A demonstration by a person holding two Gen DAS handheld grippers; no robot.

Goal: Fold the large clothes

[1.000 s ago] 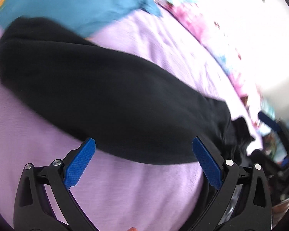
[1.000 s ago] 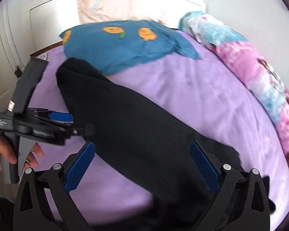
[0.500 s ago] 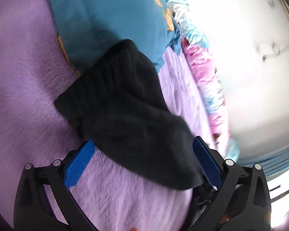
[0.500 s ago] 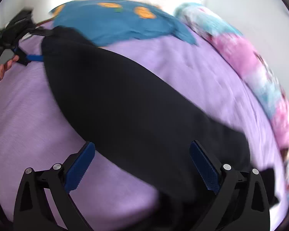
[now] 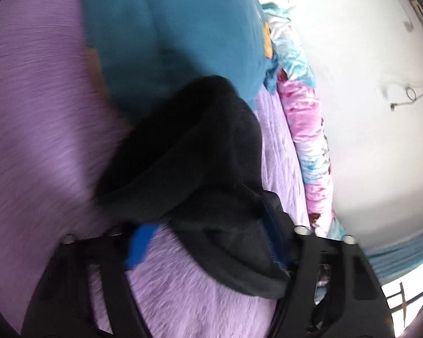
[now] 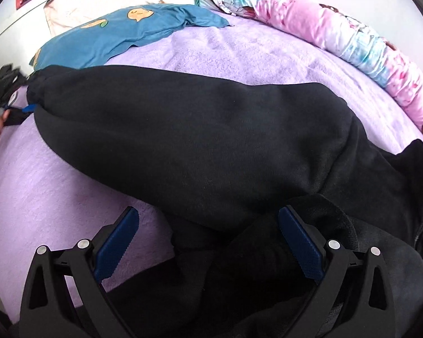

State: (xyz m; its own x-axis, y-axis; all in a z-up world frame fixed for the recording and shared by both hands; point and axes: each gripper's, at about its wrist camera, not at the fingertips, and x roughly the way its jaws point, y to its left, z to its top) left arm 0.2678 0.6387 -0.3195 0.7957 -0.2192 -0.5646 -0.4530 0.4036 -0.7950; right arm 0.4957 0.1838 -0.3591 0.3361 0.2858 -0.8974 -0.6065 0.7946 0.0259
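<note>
A purple blanket covers the bed, with a teal pillow at its head and a pink and blue roll of bedding along the far side. Black trousers lie stretched across the blanket. The left gripper has just been closing, the trouser end between its jaws, though blur hides whether they pinch it. The right gripper hangs wide open over the waist end, gripping nothing

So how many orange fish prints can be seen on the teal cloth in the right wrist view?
2. One fish print sits near the far edge of the teal cloth, the other fish print lies left of it. More may be hidden in the folds or under the black garment.
</note>
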